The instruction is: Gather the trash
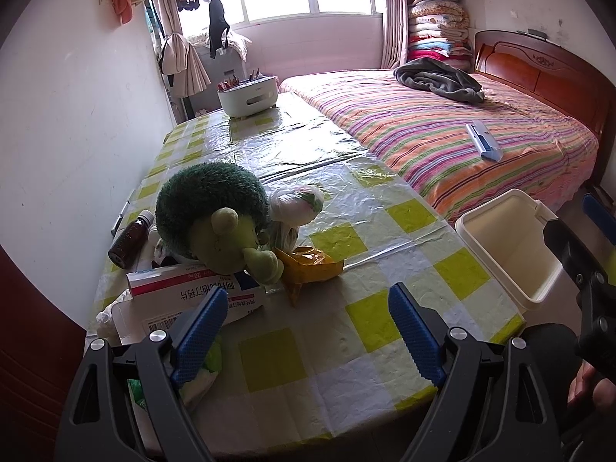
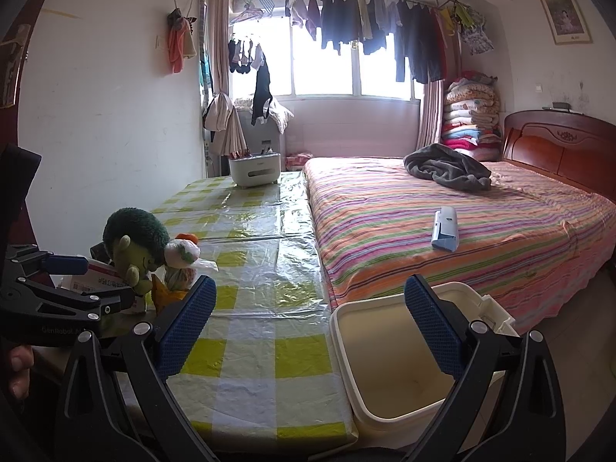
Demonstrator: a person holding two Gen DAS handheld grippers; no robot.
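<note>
1. Your left gripper [image 1: 308, 331] is spread wide with nothing between its blue pads [image 1: 202, 337]; it hangs over the near end of the table [image 1: 385, 238], which has a yellow-and-white checked cover under clear plastic.
2. Your right gripper [image 2: 310, 327] is likewise released and holds nothing. Its left finger sits over the table's right edge, its right finger over the cream bin [image 2: 389, 377].
3. The bin stands open just beside the table's right edge, between the table and the bed [image 2: 442, 231]. Its far corner is hidden behind the right finger, and its base is cut off at the bottom of the view.
4. The trash lies ahead and left of your left gripper: a crumpled yellow wrapper [image 1: 310, 267], a knotted plastic bag [image 1: 296, 204] with something green and white inside that you cannot identify, and a red-and-white medicine box [image 1: 184, 288] partly covered by the left finger.
5. More crumpled white-and-green plastic [image 1: 204, 377] shows under the left finger, mostly hidden.
6. A green plush toy [image 1: 219, 223] sits among the trash and blocks whatever lies behind it. A brown bottle [image 1: 129, 240] lies tilted to its left.
7. At the table's far end stands a white box [image 1: 248, 96].
8. On the bed lie a grey blanket [image 2: 446, 167] and a small blue-and-white object [image 2: 444, 229] too small to tell.
</note>
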